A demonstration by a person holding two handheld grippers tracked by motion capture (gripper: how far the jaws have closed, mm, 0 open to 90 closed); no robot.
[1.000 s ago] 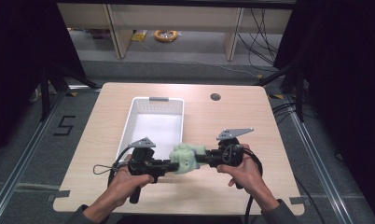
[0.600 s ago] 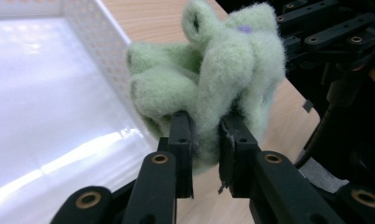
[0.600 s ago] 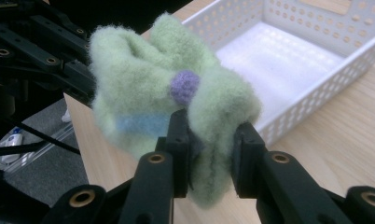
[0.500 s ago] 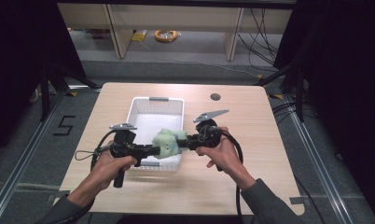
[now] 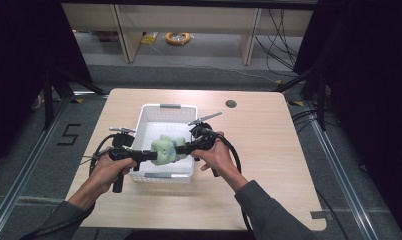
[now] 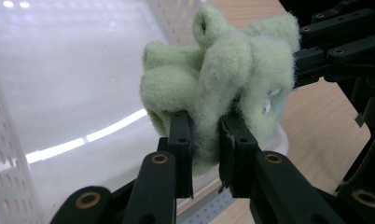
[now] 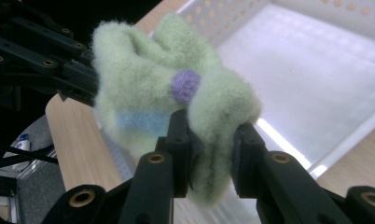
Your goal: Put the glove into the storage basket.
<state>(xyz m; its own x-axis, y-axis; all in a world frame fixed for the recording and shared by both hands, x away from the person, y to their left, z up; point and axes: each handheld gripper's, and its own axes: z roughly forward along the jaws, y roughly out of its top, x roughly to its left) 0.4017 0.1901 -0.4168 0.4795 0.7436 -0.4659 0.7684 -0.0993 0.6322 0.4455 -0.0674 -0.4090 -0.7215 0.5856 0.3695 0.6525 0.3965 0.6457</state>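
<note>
Clamping both tools, left tool [image 5: 150, 156] and right tool [image 5: 181, 148], grip the fuzzy pale-green plush toy [image 5: 165, 148]; its purple dot [image 7: 185, 86] shows in the right gripper view. Earlier near the table's front edge, it now hangs over the white perforated plastic basket [image 5: 148, 112].

— Positions, please, starting from the claws.

— The left gripper [image 5: 150, 156] and the right gripper [image 5: 183, 148] point at each other over the near half of the basket [image 5: 165, 108]. The fleece bundle [image 5: 164, 148] sits between them, pinched by both, one on each side, above the basket floor.

— And the basket against the claws?

— Under them and running away behind them, toward the far edge of the table [image 5: 269, 150]. Its near wall lies just before the claws, on the person's side.

— Anything else?

— A round cable hole [image 5: 231, 104] in the tabletop, behind and to the right of the right gripper, well apart from the basket.
</note>
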